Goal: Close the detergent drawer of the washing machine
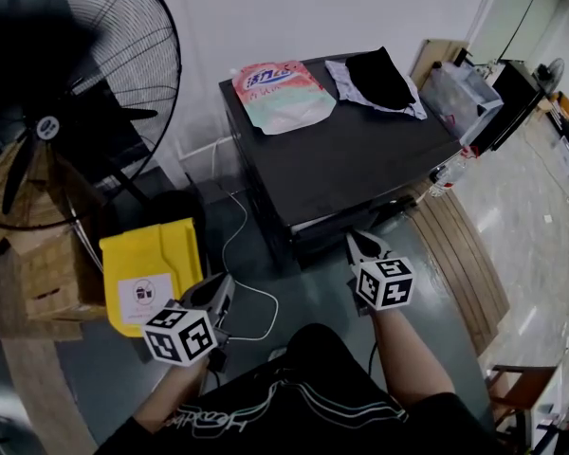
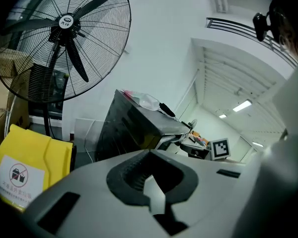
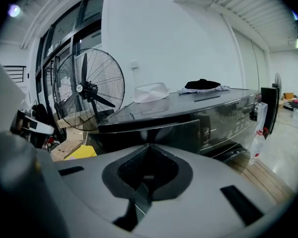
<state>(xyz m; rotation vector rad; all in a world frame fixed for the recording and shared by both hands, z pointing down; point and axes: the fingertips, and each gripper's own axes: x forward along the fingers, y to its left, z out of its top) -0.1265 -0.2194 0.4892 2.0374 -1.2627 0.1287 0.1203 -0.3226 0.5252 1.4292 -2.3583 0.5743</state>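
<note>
The detergent drawer [image 3: 179, 133] protrudes at 12 o'clock, just beyond the right gripper [image 3: 149, 147], jaws closed, empty; the left gripper [image 2: 150, 151] likewise, well apart.

The person wears black clothing [image 1: 294, 401] with white lettering and thin white stripes. The left gripper [image 1: 220, 287] and right gripper [image 1: 357, 242] are pale grey with dark ribbed pads [image 3: 161, 170] — each carries a white cube [image 1: 180, 336] of black square markers.
</note>
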